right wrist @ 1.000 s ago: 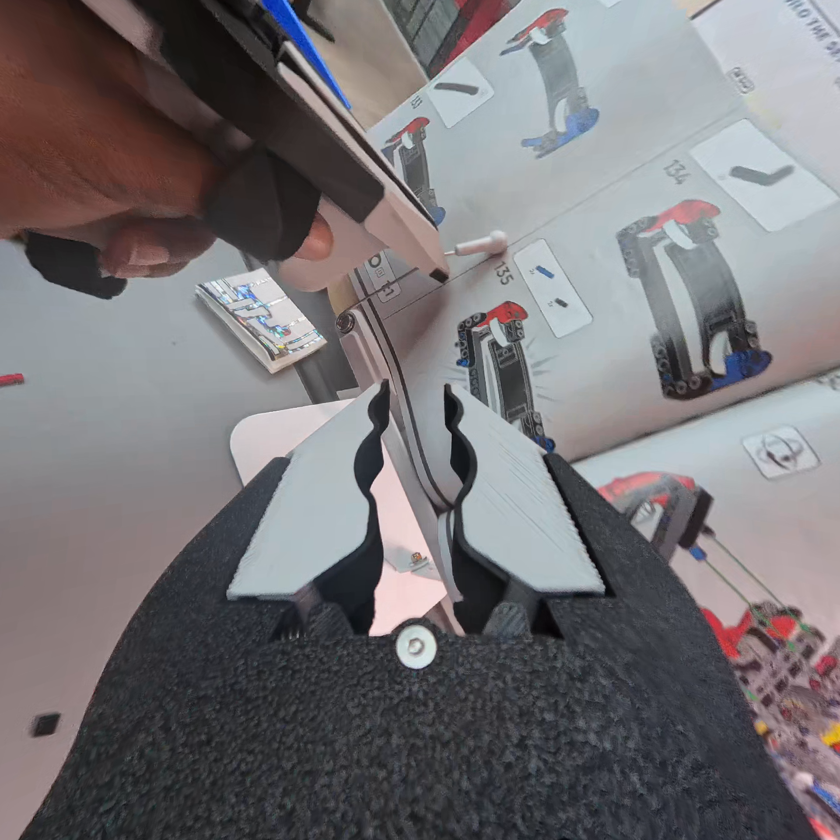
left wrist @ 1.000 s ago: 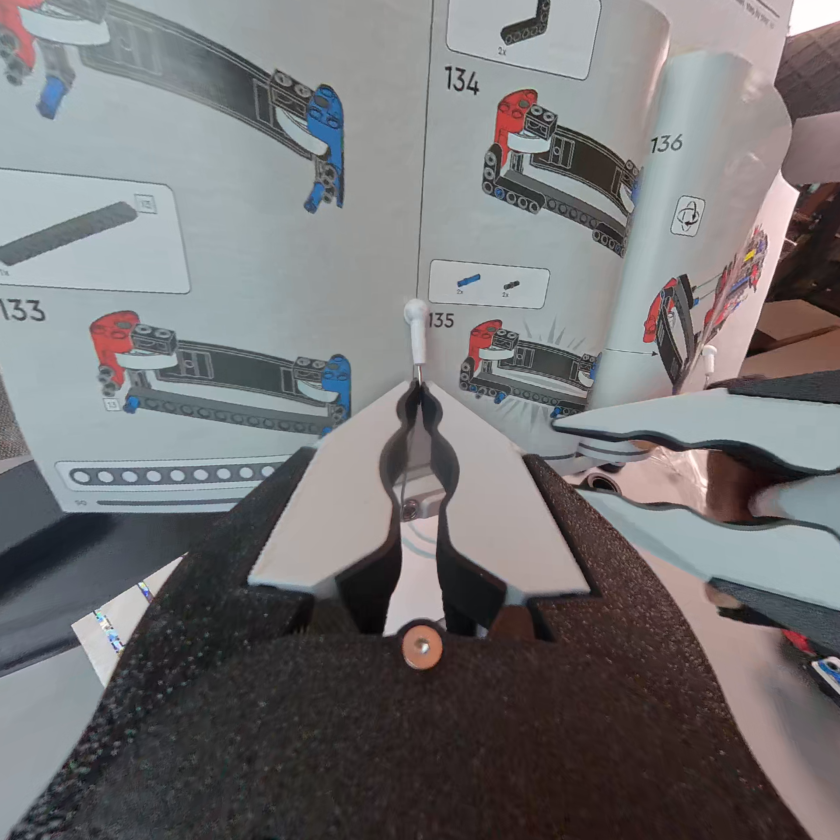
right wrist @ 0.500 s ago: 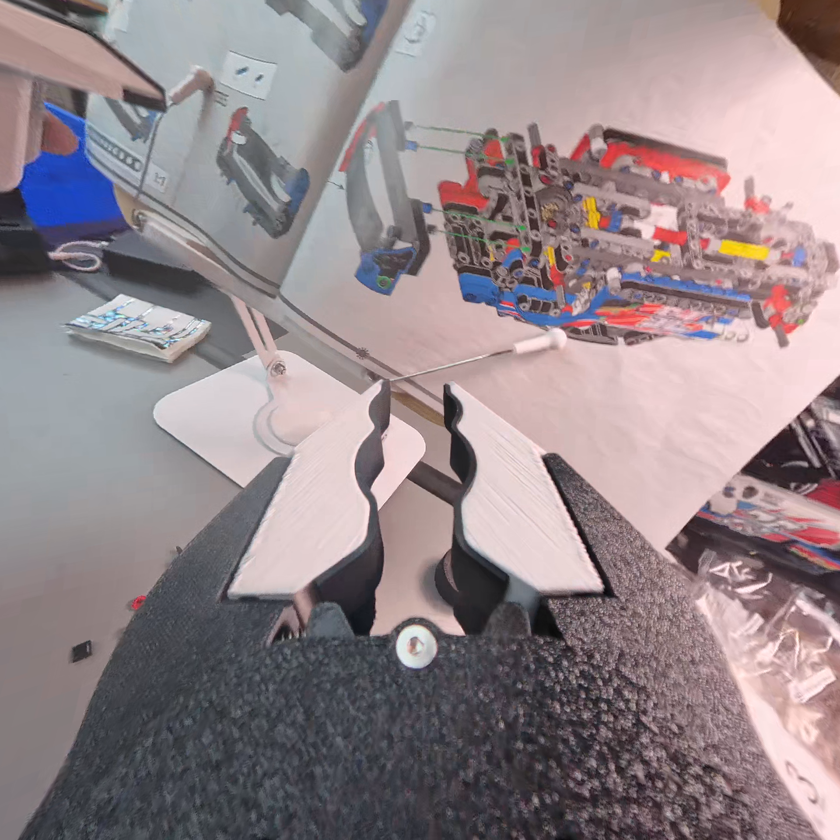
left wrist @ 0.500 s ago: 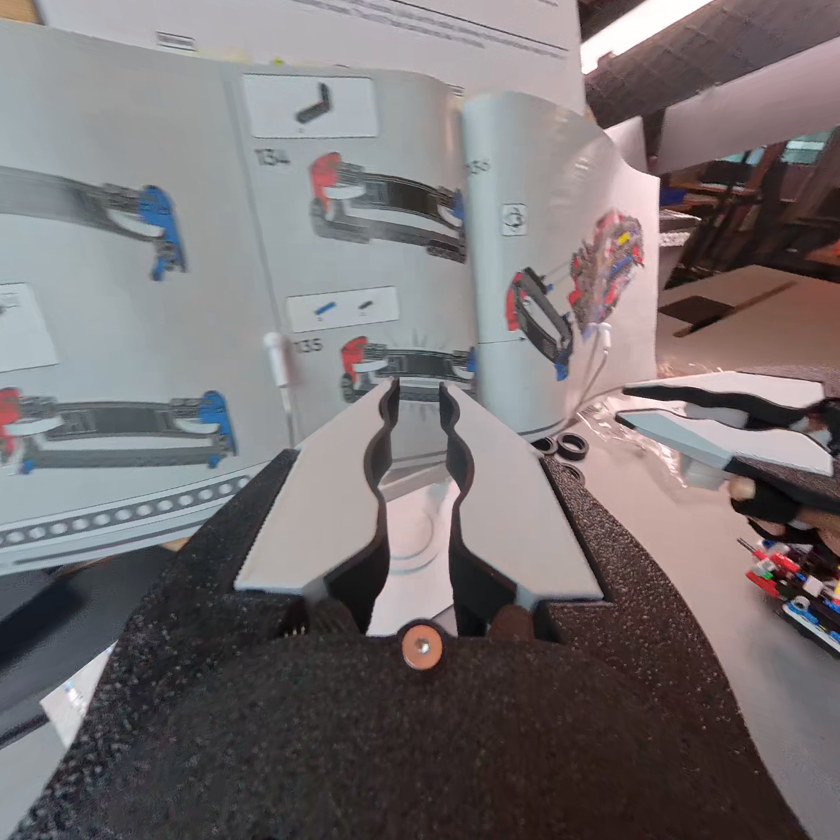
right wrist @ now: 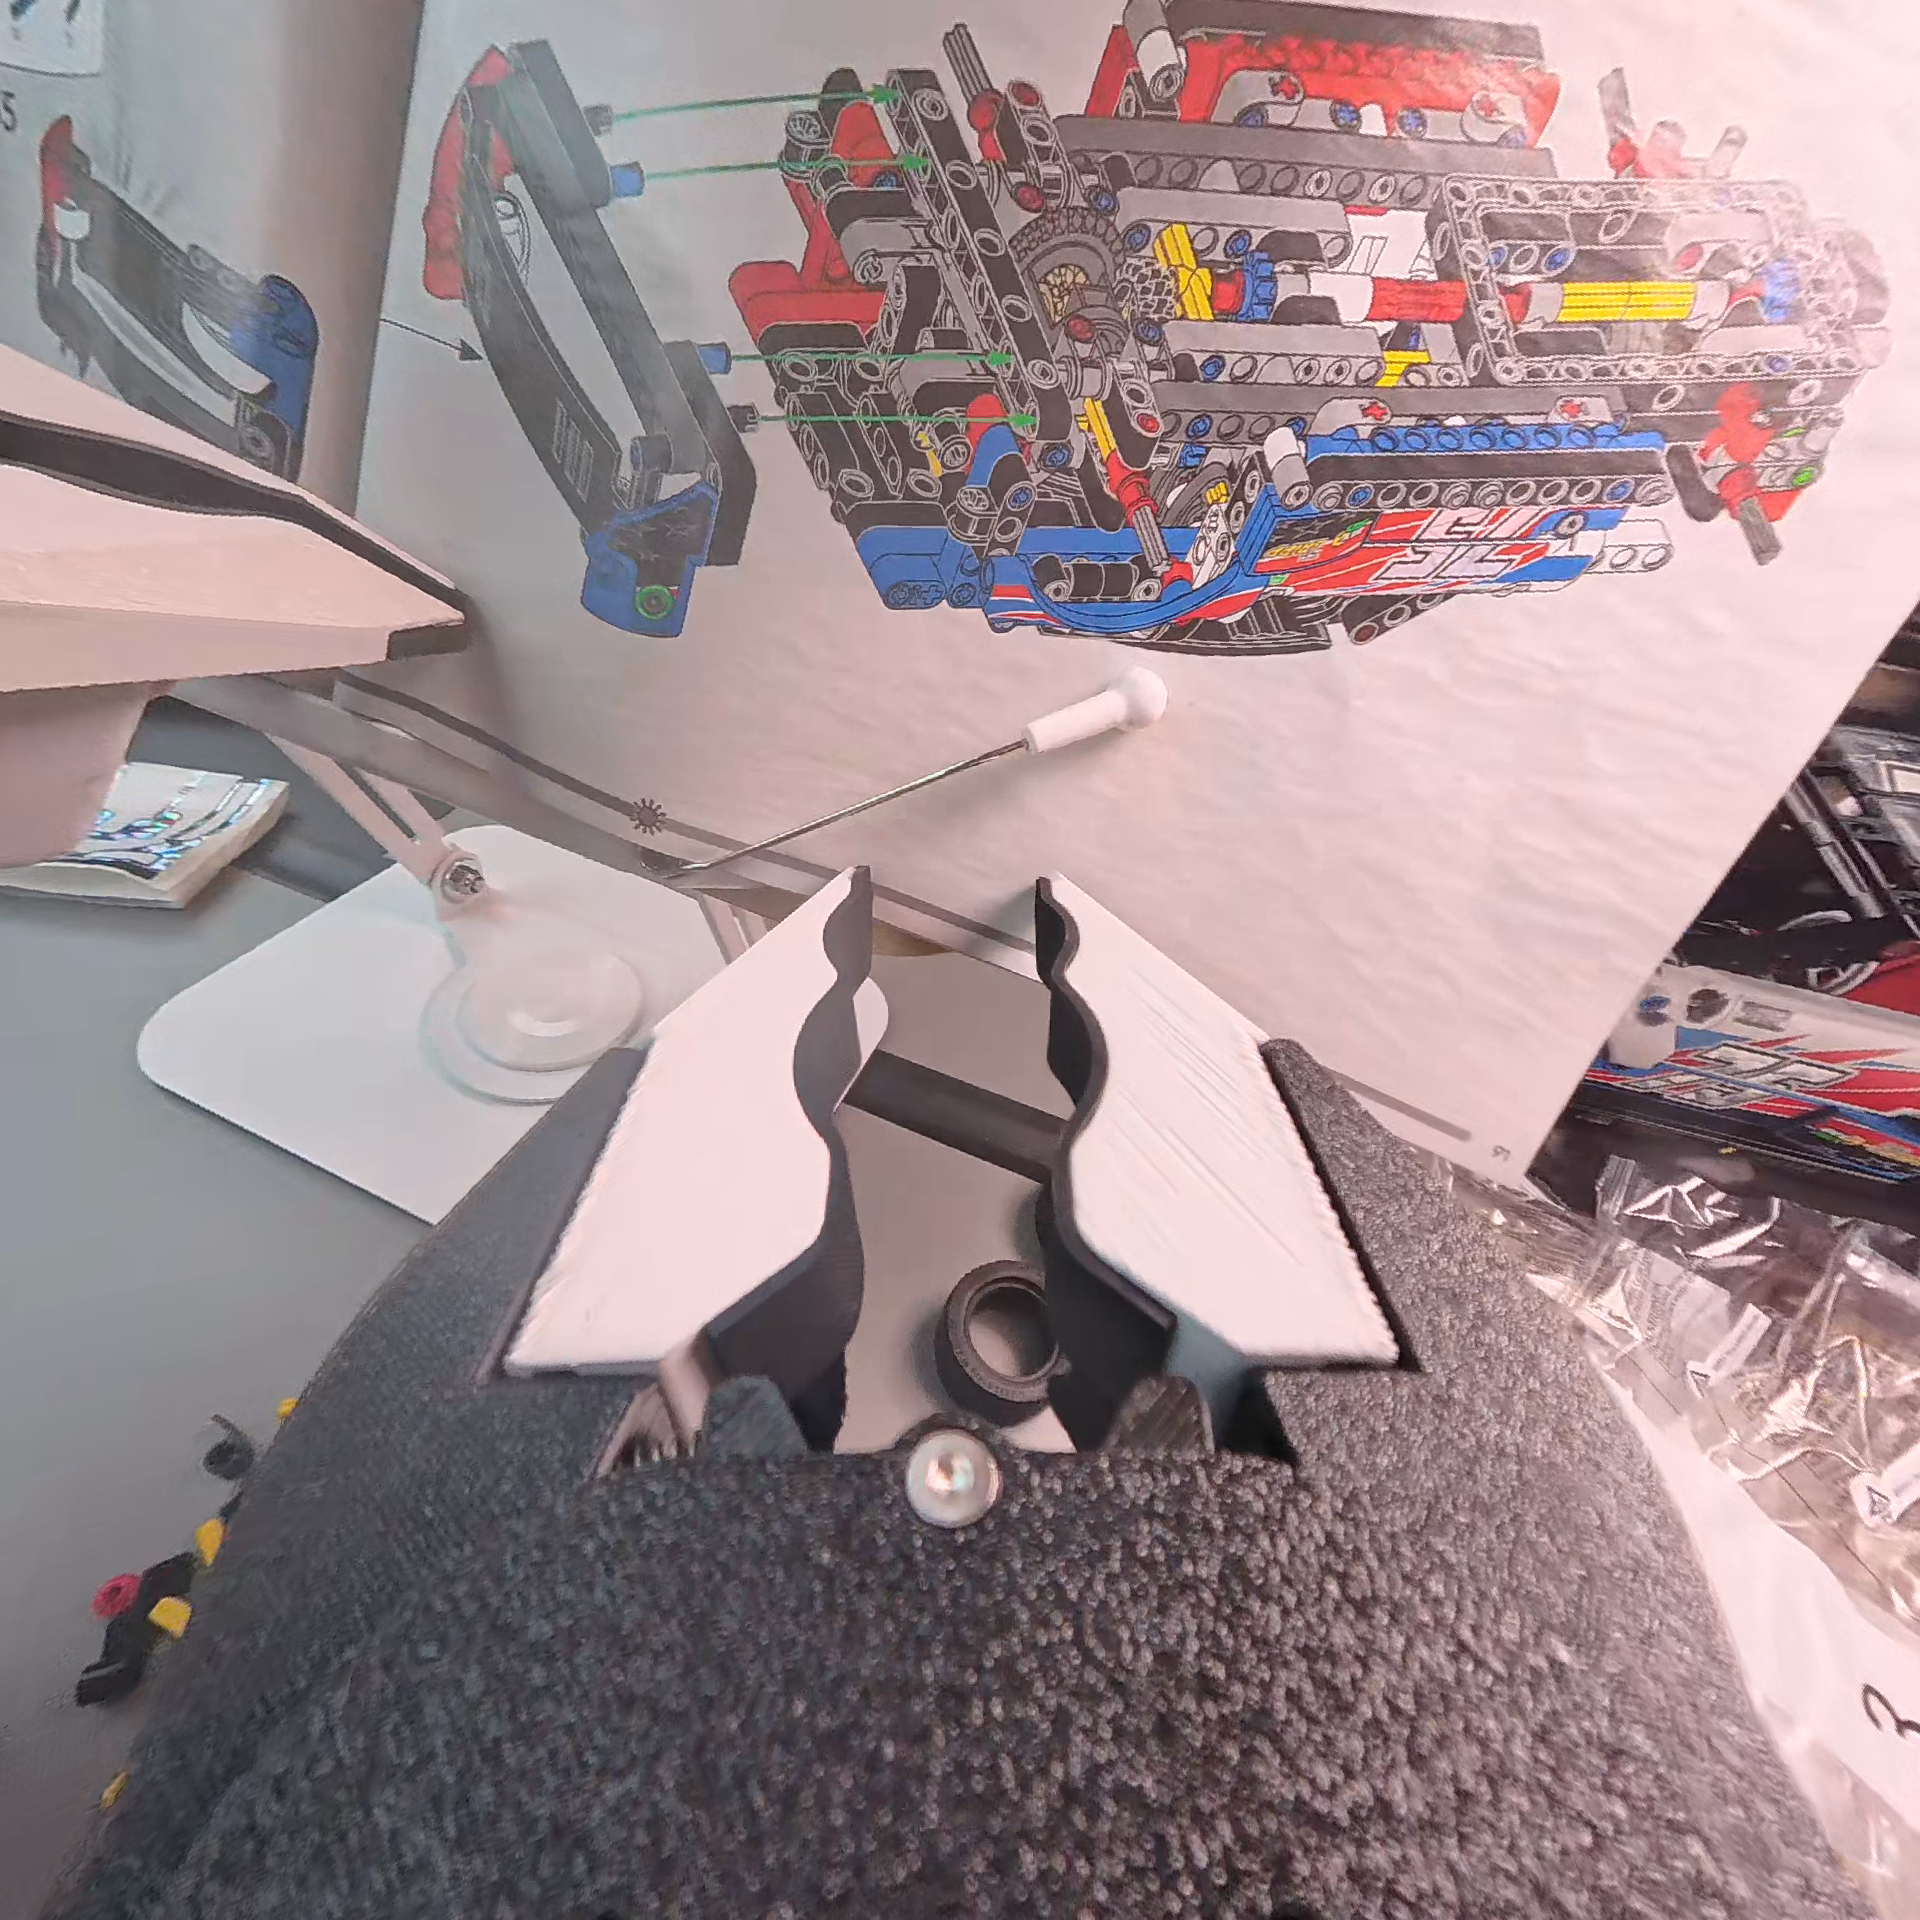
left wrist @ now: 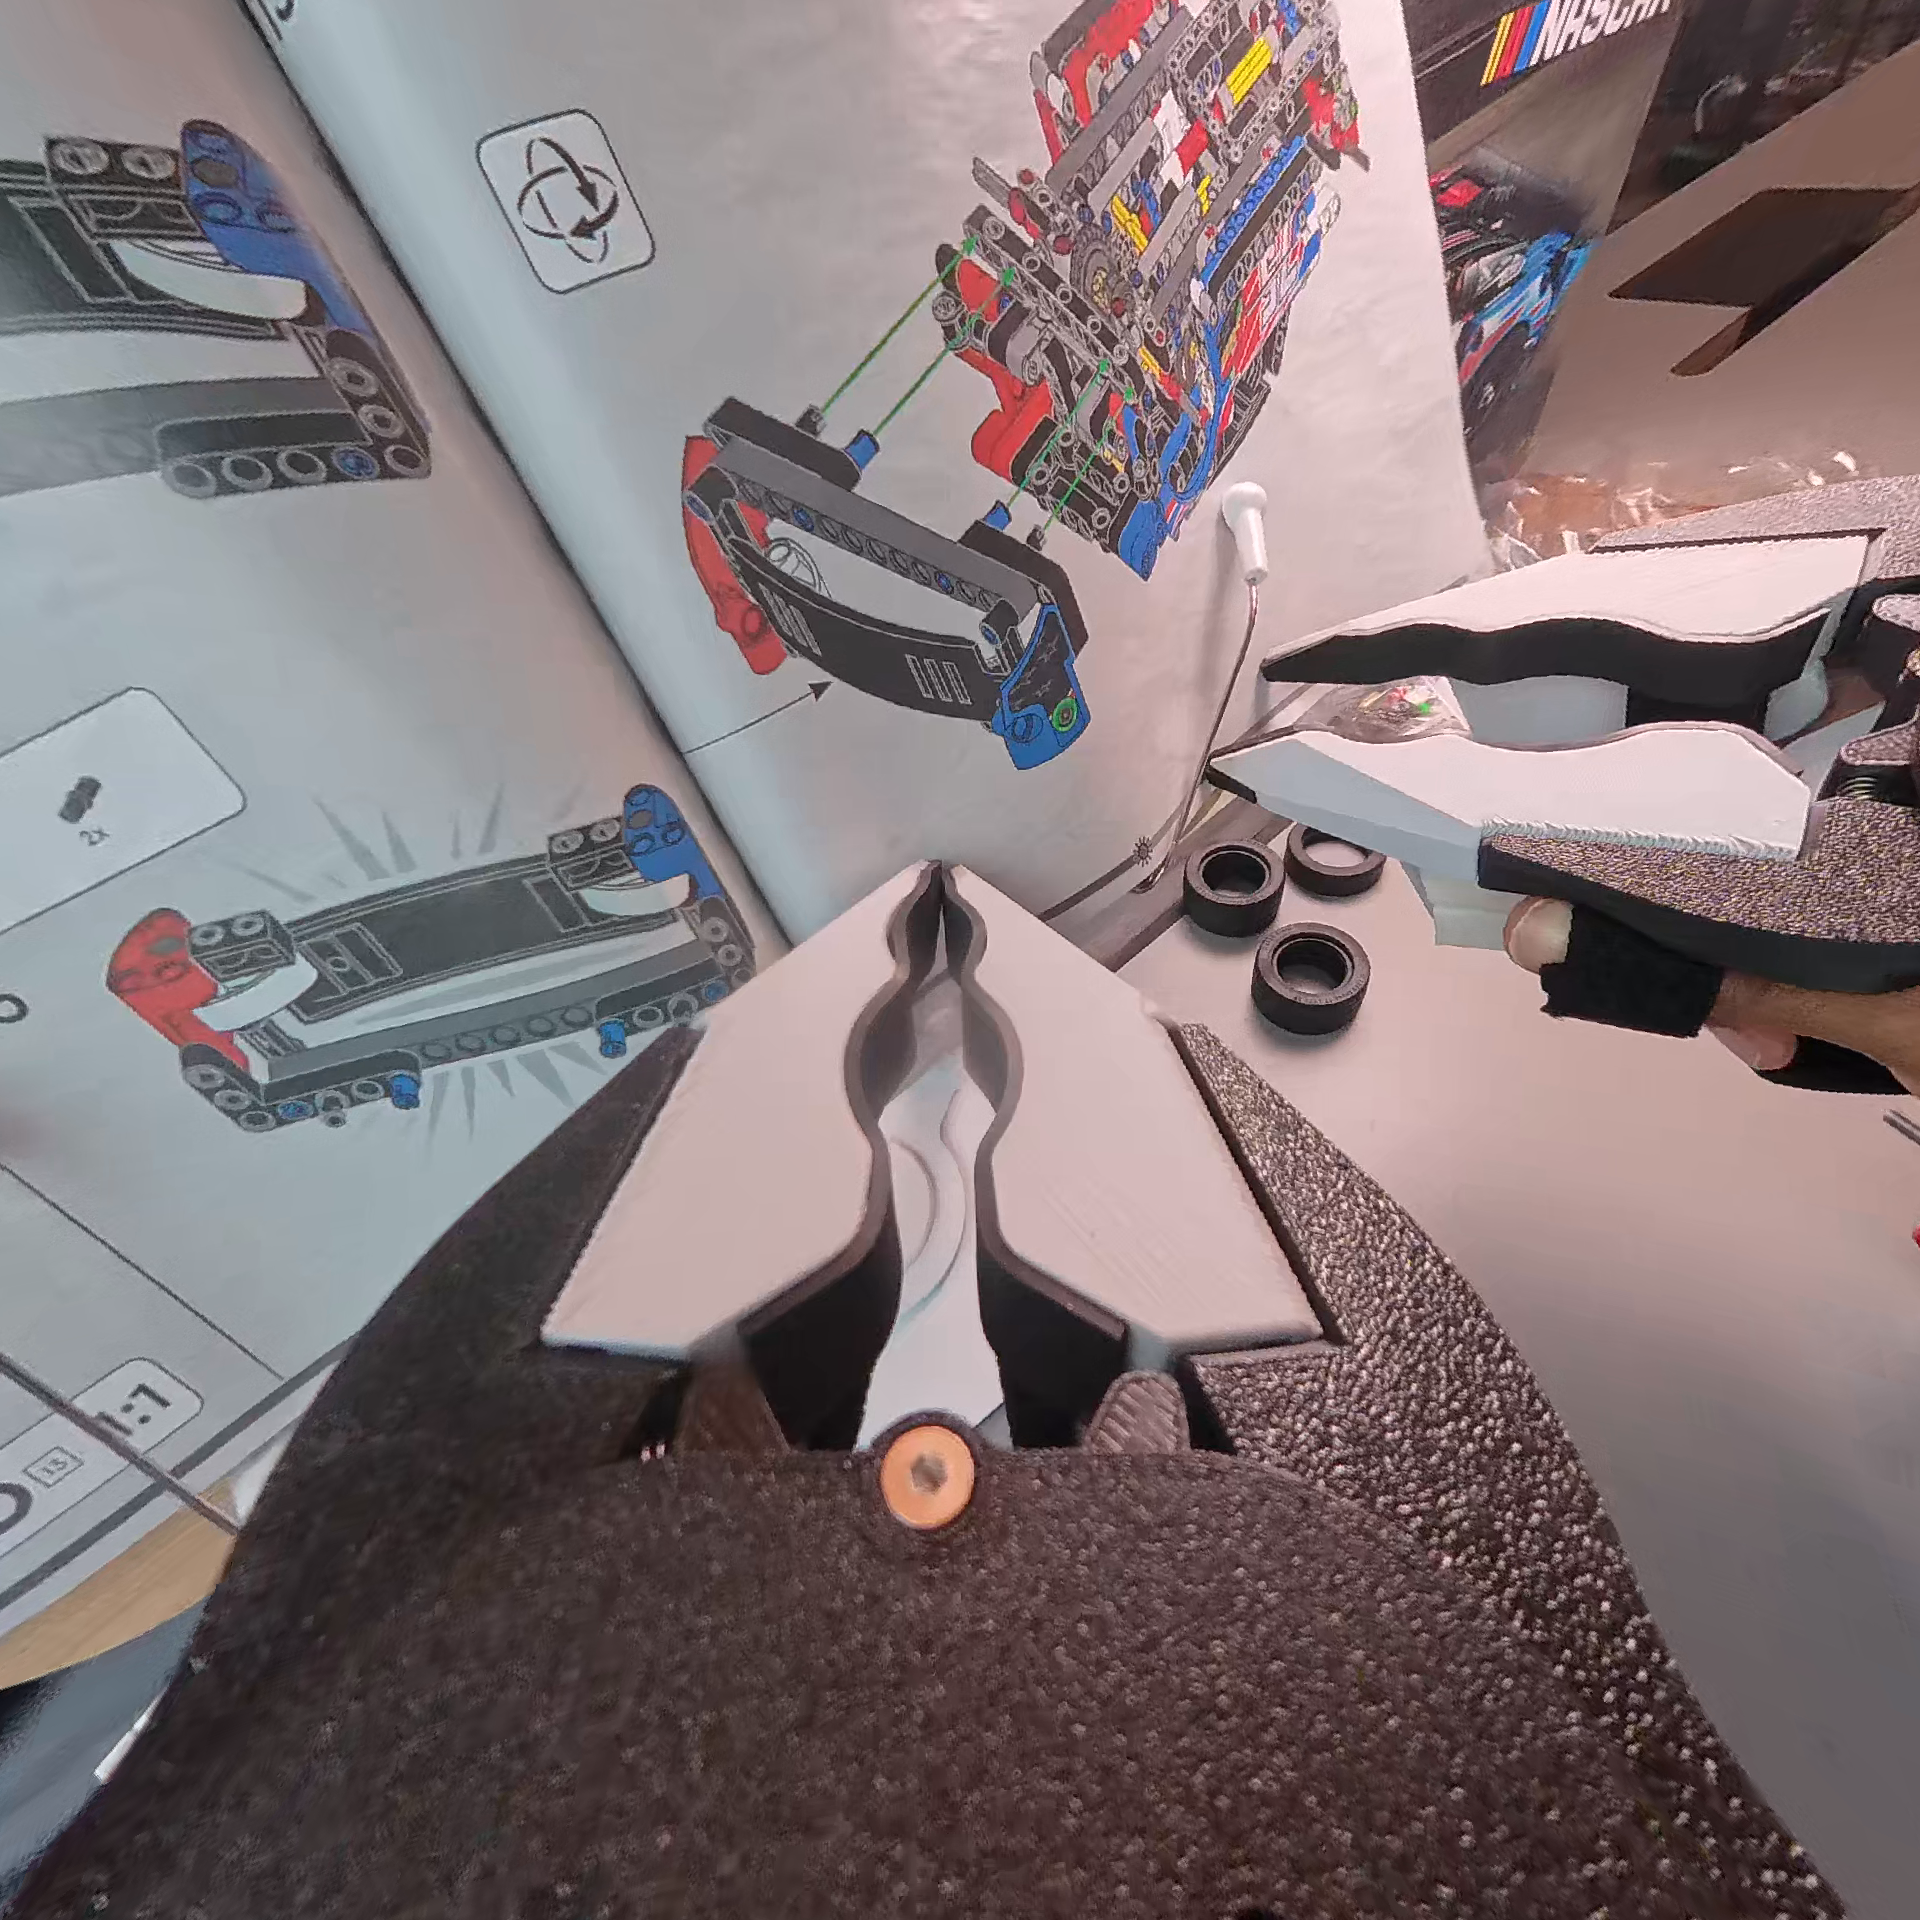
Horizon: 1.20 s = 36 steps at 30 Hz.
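An open building-instruction booklet stands on a white book stand. My left gripper is shut, with its tips at the lower edge of the right page near the fold; I cannot tell if paper is pinched. It also shows in the right wrist view. A wire page holder with a white tip lies across the right page. My right gripper is open and empty, just below that wire. In the left wrist view the right gripper has its tips beside the wire.
Three small black tyres lie on the grey table under the right gripper; one shows between its fingers. Clear bags of parts lie at the right, a printed box behind them. A small sticker sheet and loose small pieces lie at the left. The grippers' ends are close to 10 cm from one another.
My left gripper let go of the left wire holder, opened, moved right and has shut at the right page's lower edge. My right gripper swung right toward the other wire holder, staying open.
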Available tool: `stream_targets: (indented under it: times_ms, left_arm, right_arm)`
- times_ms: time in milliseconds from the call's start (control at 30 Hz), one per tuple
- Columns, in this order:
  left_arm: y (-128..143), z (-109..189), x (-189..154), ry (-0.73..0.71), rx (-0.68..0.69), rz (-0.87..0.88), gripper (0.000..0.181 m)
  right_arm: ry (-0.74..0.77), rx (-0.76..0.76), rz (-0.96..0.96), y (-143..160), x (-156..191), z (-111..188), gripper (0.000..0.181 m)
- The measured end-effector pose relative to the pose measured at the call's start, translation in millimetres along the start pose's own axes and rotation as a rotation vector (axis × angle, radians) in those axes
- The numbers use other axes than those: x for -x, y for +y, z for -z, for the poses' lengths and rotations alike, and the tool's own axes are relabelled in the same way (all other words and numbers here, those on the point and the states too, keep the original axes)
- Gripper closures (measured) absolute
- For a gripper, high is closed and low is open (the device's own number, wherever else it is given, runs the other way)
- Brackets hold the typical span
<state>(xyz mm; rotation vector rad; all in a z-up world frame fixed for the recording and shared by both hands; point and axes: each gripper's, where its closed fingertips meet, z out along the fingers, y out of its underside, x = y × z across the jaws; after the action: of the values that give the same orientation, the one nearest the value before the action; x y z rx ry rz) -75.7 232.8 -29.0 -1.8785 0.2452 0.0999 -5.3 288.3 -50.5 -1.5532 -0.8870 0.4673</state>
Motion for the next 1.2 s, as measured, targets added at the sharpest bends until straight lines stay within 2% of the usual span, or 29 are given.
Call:
stream_targets:
  times_ms: [100,200,367,467,567,667,800,900,1067,1200]
  left_arm:
    - [-1.4,-1.1,-1.2,-0.045,-0.001,-0.024,0.181]
    - [-0.9,-0.8,-1.7,-0.013,-0.025,0.042,0.181]
    - [-2.3,8.2,-8.7,0.065,-0.073,0.028,0.176]
    - [-3.8,33.1,-24.9,0.157,-0.151,0.054,0.167]
    - [4.8,72.9,-40.3,0.232,-0.236,0.101,0.156]
    - [29.5,116.5,-49.9,0.264,-0.262,0.103,0.148]
    - [76.0,171.7,-64.9,0.342,-0.194,0.137,0.141]
    - [110.7,201.9,-71.9,0.377,-0.119,0.184,0.141]
    - [150.8,218.4,-72.6,0.336,-0.09,0.196,0.141]
    - [160.4,218.3,-85.1,0.375,-0.072,0.238,0.14]
  right_arm:
    - [0.031,0.027,-0.001,-0.5,-3.1,2.8,0.149]
    - [-0.016,0.035,-0.055,-7.1,5.6,20.0,0.151]
    - [-0.142,-0.085,-0.105,-38.5,16.0,87.9,0.151]
    - [-0.22,-0.116,-0.066,-37.4,13.9,129.9,0.151]
    - [-0.27,-0.082,0.045,-9.8,6.5,169.0,0.15]
    - [-0.301,0.062,0.191,46.1,-11.1,204.5,0.151]
    - [-0.41,0.345,0.342,132.5,-29.0,257.1,0.147]
    - [-0.421,0.476,0.389,164.4,-39.6,285.0,0.141]
    - [-0.313,0.536,0.663,178.7,-45.6,282.7,0.131]
    - [-0.223,0.554,0.818,182.4,-35.8,264.3,0.146]
